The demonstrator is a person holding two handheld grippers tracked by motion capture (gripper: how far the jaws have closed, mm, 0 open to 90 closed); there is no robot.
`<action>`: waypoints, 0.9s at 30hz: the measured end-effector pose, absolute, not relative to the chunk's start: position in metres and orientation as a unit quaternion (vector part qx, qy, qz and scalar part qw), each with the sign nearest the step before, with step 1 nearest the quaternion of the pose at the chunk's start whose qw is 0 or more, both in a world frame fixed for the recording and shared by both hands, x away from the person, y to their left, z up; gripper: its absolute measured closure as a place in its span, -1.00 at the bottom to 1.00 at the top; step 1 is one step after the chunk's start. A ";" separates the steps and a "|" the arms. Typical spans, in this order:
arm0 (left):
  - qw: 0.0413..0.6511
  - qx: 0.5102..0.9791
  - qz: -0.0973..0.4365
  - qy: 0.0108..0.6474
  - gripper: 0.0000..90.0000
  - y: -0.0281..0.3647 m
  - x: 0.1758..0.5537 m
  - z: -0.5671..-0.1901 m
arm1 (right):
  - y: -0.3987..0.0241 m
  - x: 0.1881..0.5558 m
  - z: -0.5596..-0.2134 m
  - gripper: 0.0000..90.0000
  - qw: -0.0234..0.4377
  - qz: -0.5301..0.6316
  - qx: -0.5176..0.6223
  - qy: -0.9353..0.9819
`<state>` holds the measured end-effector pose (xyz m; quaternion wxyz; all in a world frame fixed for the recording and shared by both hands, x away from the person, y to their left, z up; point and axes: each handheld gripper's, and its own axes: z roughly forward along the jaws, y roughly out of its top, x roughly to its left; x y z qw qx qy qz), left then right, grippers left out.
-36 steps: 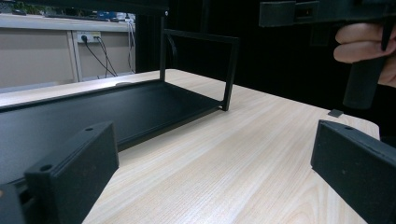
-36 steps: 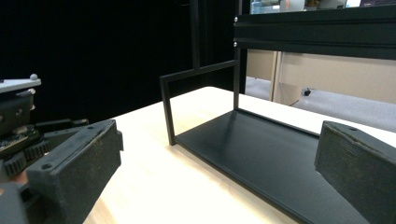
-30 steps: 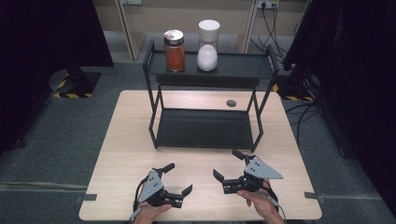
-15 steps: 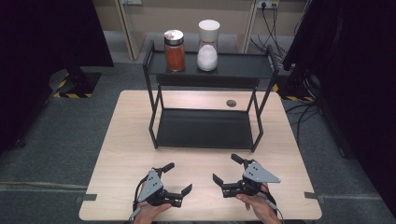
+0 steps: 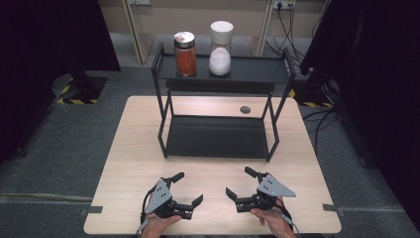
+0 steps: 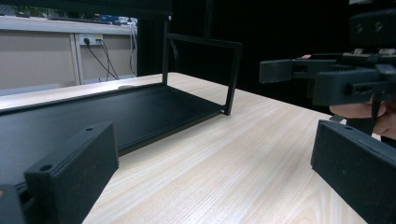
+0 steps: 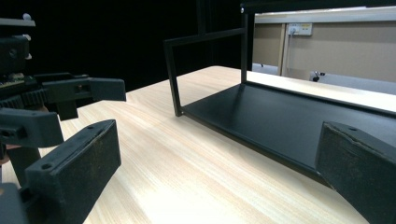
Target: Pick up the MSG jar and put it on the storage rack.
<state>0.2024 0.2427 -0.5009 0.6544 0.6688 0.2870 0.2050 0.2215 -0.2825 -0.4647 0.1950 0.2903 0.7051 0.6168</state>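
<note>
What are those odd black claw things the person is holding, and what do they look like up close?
They are two hand-held grippers. The left gripper and the right gripper are both black, each with two blocky jaws, small holes in the jaw blocks, and a grey three-cornered plate on top. A cable trails from each toward the person. The hands are bare; no sleeves are visible.

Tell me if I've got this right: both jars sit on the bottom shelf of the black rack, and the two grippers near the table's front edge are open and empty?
Not quite. In the high view the orange-filled jar and white jar stand on the top shelf of the rack; the bottom shelf is bare. The left gripper and right gripper are indeed open and empty.
</note>
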 end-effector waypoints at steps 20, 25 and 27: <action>0.654 0.669 0.211 0.283 -0.99 0.243 0.200 -0.501 | -0.283 0.224 -0.468 -0.99 0.194 0.612 0.299 0.706; 0.655 0.668 0.211 0.282 -0.99 0.243 0.200 -0.501 | -0.284 0.224 -0.468 -0.99 0.194 0.612 0.300 0.705; 0.655 0.668 0.211 0.282 -0.99 0.243 0.200 -0.501 | -0.284 0.224 -0.468 -0.99 0.194 0.612 0.300 0.705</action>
